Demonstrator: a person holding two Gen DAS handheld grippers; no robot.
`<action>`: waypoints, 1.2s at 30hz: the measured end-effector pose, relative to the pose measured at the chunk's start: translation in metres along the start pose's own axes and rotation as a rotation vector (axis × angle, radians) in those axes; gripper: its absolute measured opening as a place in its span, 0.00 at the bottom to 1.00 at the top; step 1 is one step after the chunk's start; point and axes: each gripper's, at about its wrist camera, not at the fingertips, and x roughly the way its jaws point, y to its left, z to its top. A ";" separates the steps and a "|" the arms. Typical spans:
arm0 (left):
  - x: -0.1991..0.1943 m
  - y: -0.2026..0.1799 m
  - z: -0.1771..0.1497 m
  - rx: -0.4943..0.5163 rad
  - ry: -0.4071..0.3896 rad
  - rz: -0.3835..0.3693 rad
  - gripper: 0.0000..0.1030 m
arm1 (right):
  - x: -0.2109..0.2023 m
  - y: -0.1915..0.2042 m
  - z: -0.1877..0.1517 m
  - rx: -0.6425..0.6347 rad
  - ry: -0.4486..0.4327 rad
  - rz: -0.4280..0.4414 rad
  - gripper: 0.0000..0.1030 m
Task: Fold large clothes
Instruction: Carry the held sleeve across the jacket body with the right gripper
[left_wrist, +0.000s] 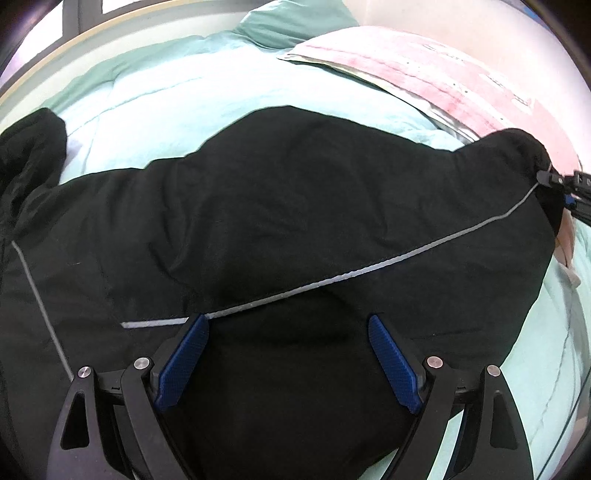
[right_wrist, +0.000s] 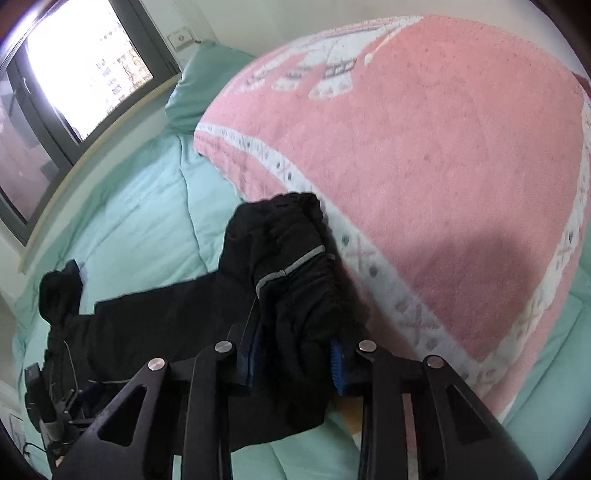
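Black jacket (left_wrist: 280, 221) lies spread on the bed (left_wrist: 155, 99), long axis running across the left wrist view. Left gripper (left_wrist: 288, 362) jaws spread above it. Right gripper (right_wrist: 295, 365) jaws pinch the bunched cuff (right_wrist: 299, 266) beside the pink blanket (right_wrist: 443, 147).

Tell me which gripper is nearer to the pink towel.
Right. The right gripper, clamped on the black jacket's bunched cuff, sits right beside the pink towel's white border. The left gripper hangs open over the jacket's body, well away from the towel.
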 end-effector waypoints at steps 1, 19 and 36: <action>-0.005 0.002 -0.002 -0.008 -0.011 -0.005 0.86 | -0.003 0.005 -0.002 -0.005 -0.004 0.009 0.29; -0.169 0.125 -0.049 -0.152 -0.212 0.102 0.86 | -0.059 0.306 -0.081 -0.522 -0.048 0.067 0.26; -0.153 0.200 -0.107 -0.258 -0.161 0.133 0.86 | 0.085 0.435 -0.220 -0.716 0.214 0.085 0.26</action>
